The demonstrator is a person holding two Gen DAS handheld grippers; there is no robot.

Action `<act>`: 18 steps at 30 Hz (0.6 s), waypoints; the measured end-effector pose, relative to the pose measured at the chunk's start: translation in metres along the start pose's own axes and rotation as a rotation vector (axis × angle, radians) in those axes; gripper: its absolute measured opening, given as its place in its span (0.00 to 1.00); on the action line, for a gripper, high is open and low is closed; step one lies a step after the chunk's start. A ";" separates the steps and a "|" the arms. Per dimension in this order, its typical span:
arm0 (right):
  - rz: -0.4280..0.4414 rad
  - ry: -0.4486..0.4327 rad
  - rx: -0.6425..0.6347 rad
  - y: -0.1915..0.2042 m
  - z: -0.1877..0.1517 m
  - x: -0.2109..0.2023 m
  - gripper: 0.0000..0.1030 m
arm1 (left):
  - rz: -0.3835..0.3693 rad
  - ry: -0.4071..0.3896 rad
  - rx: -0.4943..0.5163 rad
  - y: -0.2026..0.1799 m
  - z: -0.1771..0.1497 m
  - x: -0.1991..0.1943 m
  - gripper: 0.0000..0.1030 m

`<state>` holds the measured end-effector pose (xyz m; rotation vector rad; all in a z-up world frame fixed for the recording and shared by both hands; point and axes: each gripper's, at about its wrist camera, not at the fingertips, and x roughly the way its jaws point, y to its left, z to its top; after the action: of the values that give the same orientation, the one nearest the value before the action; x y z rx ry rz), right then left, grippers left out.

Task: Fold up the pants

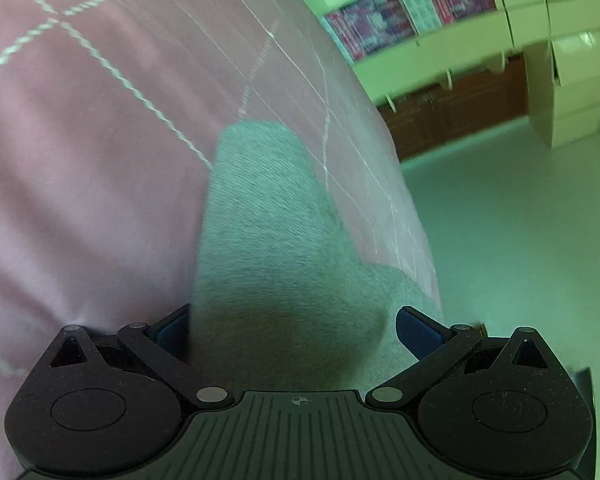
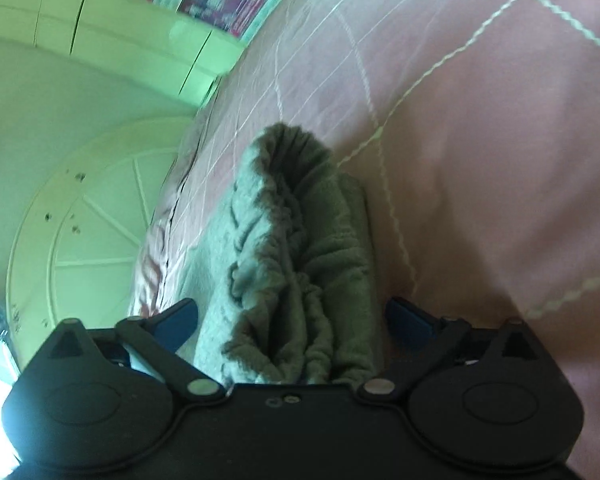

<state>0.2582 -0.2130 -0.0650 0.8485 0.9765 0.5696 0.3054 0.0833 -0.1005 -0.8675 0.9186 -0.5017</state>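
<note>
Grey knit pants (image 1: 268, 248) lie on a pink bedspread (image 1: 80, 140). In the left wrist view a smooth leg part runs up between the fingers of my left gripper (image 1: 292, 328), whose jaws are wide apart with cloth between them. In the right wrist view the gathered waistband of the pants (image 2: 296, 264) bunches up between the wide-apart jaws of my right gripper (image 2: 292, 320). The blue pads (image 2: 408, 320) stand beside the cloth, not pressed on it.
The pink bedspread (image 2: 480, 140) has white stitched lines. The bed edge falls off to a pale floor (image 1: 500, 240). Light cabinets and a poster (image 1: 400, 20) stand behind. A round white panel (image 2: 80, 232) shows at the left in the right wrist view.
</note>
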 end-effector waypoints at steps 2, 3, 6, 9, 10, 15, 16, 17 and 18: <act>-0.034 0.022 -0.045 -0.002 -0.004 -0.001 0.41 | 0.029 0.038 0.003 0.003 -0.002 0.010 0.41; -0.021 0.018 -0.060 -0.004 -0.007 -0.005 0.39 | 0.008 0.029 -0.025 0.011 -0.004 0.011 0.35; 0.014 -0.020 -0.082 -0.002 -0.014 -0.012 0.35 | -0.124 -0.040 -0.083 0.029 -0.016 0.006 0.30; 0.063 -0.058 -0.150 0.016 -0.013 -0.018 0.32 | -0.191 -0.091 -0.108 0.028 -0.019 0.003 0.28; 0.081 -0.065 -0.163 0.021 -0.010 -0.019 0.32 | -0.209 -0.102 -0.114 0.026 -0.017 0.004 0.28; 0.137 -0.071 -0.219 0.047 0.035 0.001 0.31 | -0.237 -0.152 -0.084 0.012 0.027 0.010 0.27; 0.148 -0.075 -0.229 0.051 0.048 0.009 0.31 | -0.243 -0.166 -0.078 0.016 0.043 0.007 0.27; 0.158 -0.081 -0.240 0.055 0.062 0.016 0.31 | -0.243 -0.177 -0.068 0.012 0.056 0.008 0.27; 0.169 -0.084 -0.239 0.057 0.074 0.023 0.31 | -0.244 -0.192 -0.047 0.008 0.078 0.008 0.27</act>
<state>0.3320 -0.1905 -0.0071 0.7387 0.7469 0.7728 0.3760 0.1154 -0.0868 -1.0586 0.6544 -0.5971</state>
